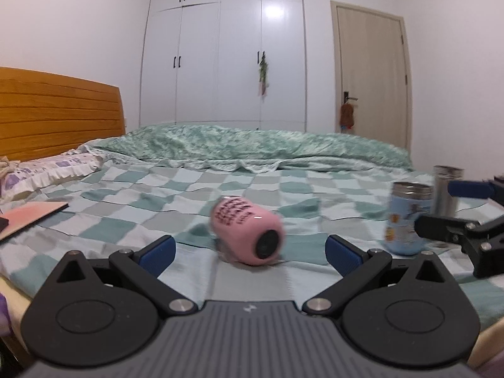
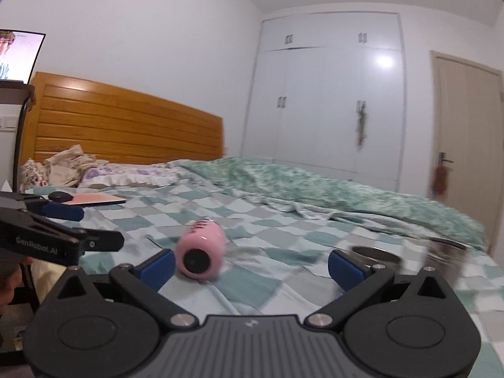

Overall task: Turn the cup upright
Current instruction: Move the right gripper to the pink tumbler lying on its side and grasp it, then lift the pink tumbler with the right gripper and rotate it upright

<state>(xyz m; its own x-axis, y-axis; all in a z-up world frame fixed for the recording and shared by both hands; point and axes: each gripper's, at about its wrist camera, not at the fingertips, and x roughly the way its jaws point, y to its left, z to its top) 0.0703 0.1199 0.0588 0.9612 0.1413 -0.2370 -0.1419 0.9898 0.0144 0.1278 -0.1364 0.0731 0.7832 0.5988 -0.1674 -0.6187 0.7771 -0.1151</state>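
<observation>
A pink cup [image 1: 247,231] with dark lettering lies on its side on the checked bedsheet, its dark round end facing me. My left gripper [image 1: 250,253] is open, and the cup lies just beyond and between its blue fingertips [image 1: 157,252]. In the right wrist view the pink cup [image 2: 200,253] lies just past the left blue fingertip [image 2: 156,267]. My right gripper [image 2: 250,267] is open and empty. The right gripper also shows at the right edge of the left wrist view [image 1: 456,208], and the left gripper at the left edge of the right wrist view [image 2: 69,226].
A light blue cup [image 1: 406,219] with a metal rim and a steel cup [image 1: 445,189] stand upright at the right. A pink notebook [image 1: 30,217] and a dark mouse [image 2: 60,196] lie at the left. A pillow [image 1: 47,170], a rumpled green quilt [image 1: 252,145] and a wooden headboard [image 1: 56,113] lie beyond.
</observation>
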